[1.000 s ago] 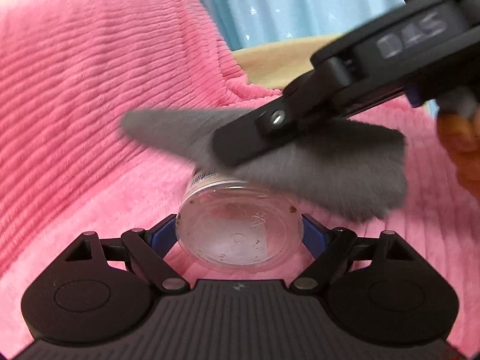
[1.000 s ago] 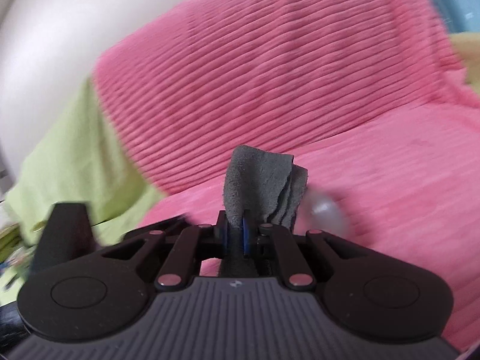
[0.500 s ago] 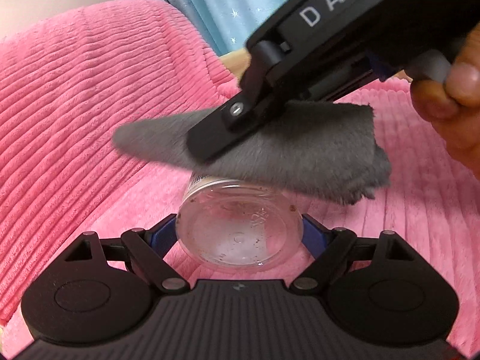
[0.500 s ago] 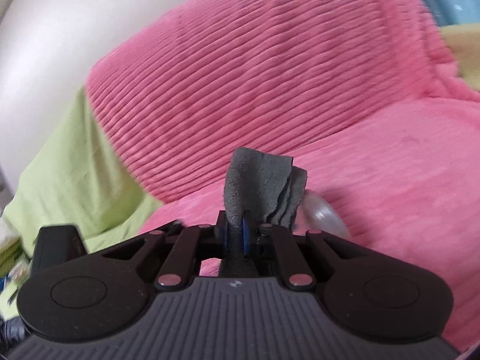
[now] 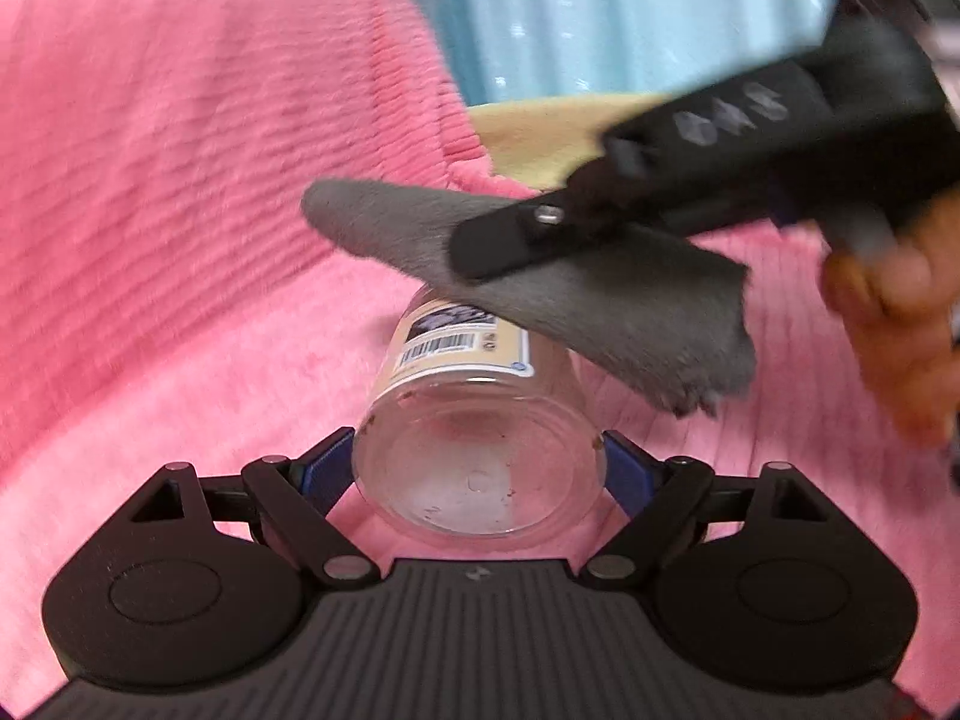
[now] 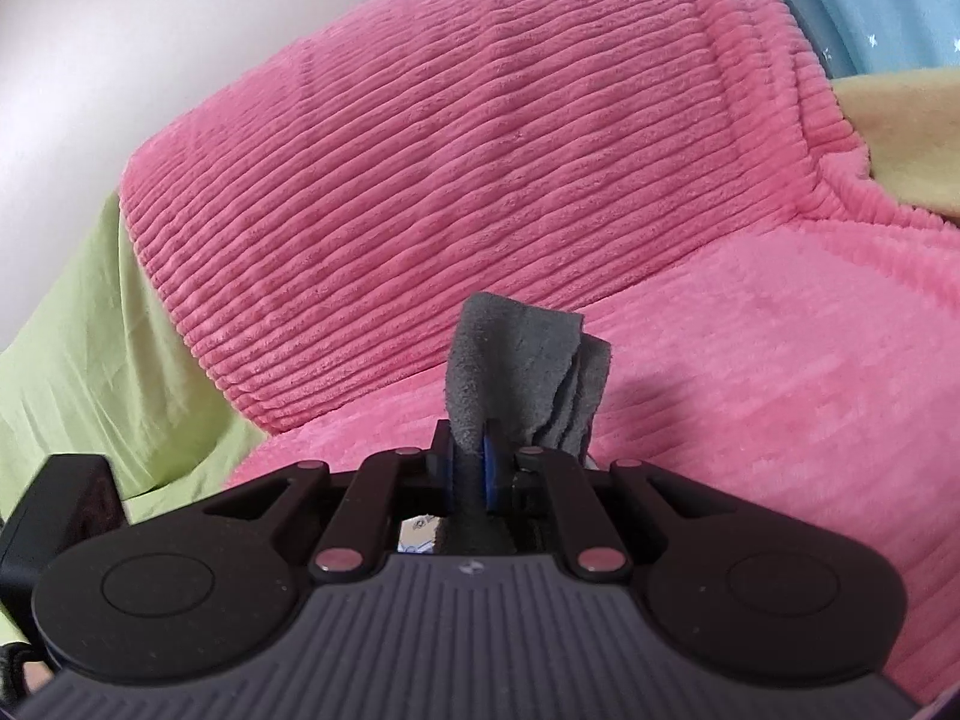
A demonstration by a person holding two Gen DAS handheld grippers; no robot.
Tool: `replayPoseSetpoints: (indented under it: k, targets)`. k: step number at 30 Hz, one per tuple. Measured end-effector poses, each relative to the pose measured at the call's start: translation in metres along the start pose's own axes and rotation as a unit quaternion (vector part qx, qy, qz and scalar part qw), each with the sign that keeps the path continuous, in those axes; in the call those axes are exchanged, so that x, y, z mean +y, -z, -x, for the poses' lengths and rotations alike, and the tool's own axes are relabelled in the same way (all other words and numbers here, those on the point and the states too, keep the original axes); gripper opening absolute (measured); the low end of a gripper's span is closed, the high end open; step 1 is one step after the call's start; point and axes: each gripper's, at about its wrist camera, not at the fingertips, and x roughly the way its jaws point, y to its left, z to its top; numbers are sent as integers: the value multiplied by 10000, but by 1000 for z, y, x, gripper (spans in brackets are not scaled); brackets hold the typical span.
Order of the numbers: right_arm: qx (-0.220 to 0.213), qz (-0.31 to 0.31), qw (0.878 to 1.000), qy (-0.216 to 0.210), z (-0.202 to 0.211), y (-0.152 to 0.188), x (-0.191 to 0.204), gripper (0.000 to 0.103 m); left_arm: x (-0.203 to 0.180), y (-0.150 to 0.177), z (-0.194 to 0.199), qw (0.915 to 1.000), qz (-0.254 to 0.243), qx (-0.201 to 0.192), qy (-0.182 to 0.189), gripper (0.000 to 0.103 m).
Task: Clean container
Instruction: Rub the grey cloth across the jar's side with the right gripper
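Left tongs (image 5: pixel 480 462) clamp the clear plastic jar (image 5: pixel 480 450) by its base end, blue pads (image 5: pixel 327 468) pressing both sides; their jaws have just eased open a little with the jar between them, and the pads look to be in contact. Jar is lying on its side in the air above the pink corduroy blanket (image 5: pixel 180 210), bottom facing the left camera, barcode label (image 5: pixel 462 342) on top

Right tongs (image 6: pixel 477 468) are closed on a folded grey microfibre cloth (image 6: pixel 522 360). In the left view the right tongs (image 5: pixel 522 240) come in from the upper right, the grey cloth (image 5: pixel 600 294) draped over the jar's upper wall near the far end, a hand (image 5: pixel 894 324) on the handle at the right edge

Progress, as a judgement: mid-wipe on the outside. Brown specks show on the jar's base rim and smears on the bottom face, so the base is not clean yet. Likely left: base, lower wall, inside

Hard to read:
- jar mouth faces away, so lid on or off is unknown, interior state unknown
- cloth-to-jar contact sits under the cloth; touching looks probable, cannot confirm
- left view is motion-blurred, print on the right tongs is unreadable
- right view shows only a sliver of label behind the linkage, the jar is otherwise blocked
- whatever lies under the blanket is covered
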Motion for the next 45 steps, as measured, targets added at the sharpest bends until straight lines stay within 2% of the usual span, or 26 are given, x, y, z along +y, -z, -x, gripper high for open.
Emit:
replayPoseSetpoints:
  k: [2,6,11,14,17,20,26,28,31,33,36,40,43,45]
  targets:
    - [10,-74,10000,-5,0,0,-3,7,2,1,0,9999,144,14,61,86]
    - [34,-63,10000,41,3,-1,0,7,-5,0,-1,9999,-96,-4,-53,85]
    - [317,13,9981,-530,3,4,9,7,-9,-2,-6,9990,-401,0,-178,85]
    - [290,296,9983,-408,1,1,11,6,-12,-3,-8,9987,-460,-3,-208,85]
    - [59,-3,10000,-35,2,-3,-2,6,-18,-2,-9,9976,-639,-15,-282,85]
    - [25,-120,9999,22,5,-1,-5,7,-23,-1,-7,9966,-758,-31,-327,85]
    - [348,-27,9975,-615,2,5,8,7,-21,0,-6,9975,-648,-15,-292,85]
    - [307,169,9981,-497,0,2,9,6,-21,0,-5,9975,-646,-14,-293,85]
    - [69,-39,9999,-67,3,-1,-5,6,-25,1,-4,9967,-738,-22,-333,85]
    - [19,-82,10000,46,6,0,-8,7,-27,1,-4,9962,-793,-29,-351,85]
    - [92,61,9999,-59,7,4,0,7,-25,1,-4,9967,-746,-23,-331,85]
    - [265,65,9984,-486,1,10,11,7,-23,1,-5,9972,-679,-13,-320,85]
    - [136,220,9995,-186,2,5,6,6,-24,1,-5,9968,-725,-22,-340,85]
    - [-29,19,9999,126,4,1,-5,6,-26,1,-5,9960,-809,-33,-368,85]
